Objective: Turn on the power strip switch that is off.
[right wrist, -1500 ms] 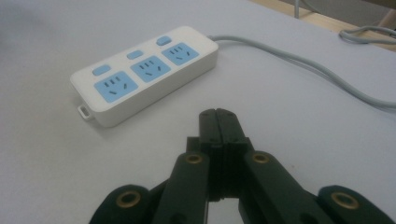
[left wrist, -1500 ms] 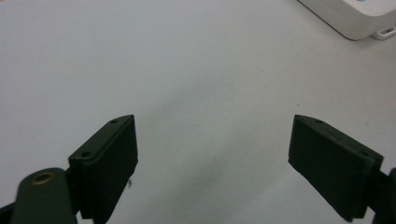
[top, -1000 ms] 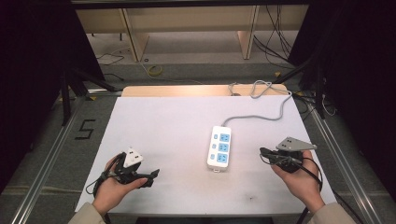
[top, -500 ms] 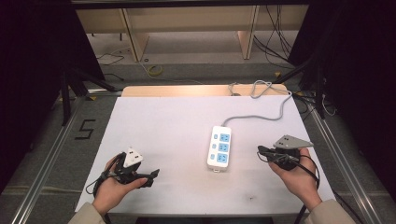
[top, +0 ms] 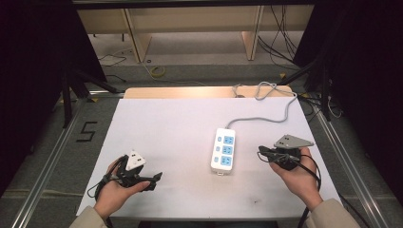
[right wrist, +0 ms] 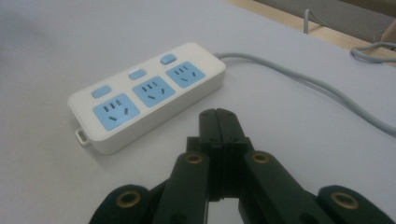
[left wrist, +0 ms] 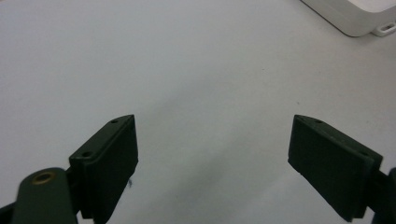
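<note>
White worktop carries my power strip right of centre, sockets up for access. My left gripper waits with fingers spread; my right gripper, fingers pressed together, points toward the strip.

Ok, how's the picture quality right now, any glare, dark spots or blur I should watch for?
High view: the white table is evenly lit, while the surroundings fall into near black. Left gripper view: the open jaws are soft and dark, and the power strip corner is cut off at the top edge. Right gripper view: the power strip is sharp, the shut jaws nearest the lens slightly blurred; no glare.
</note>
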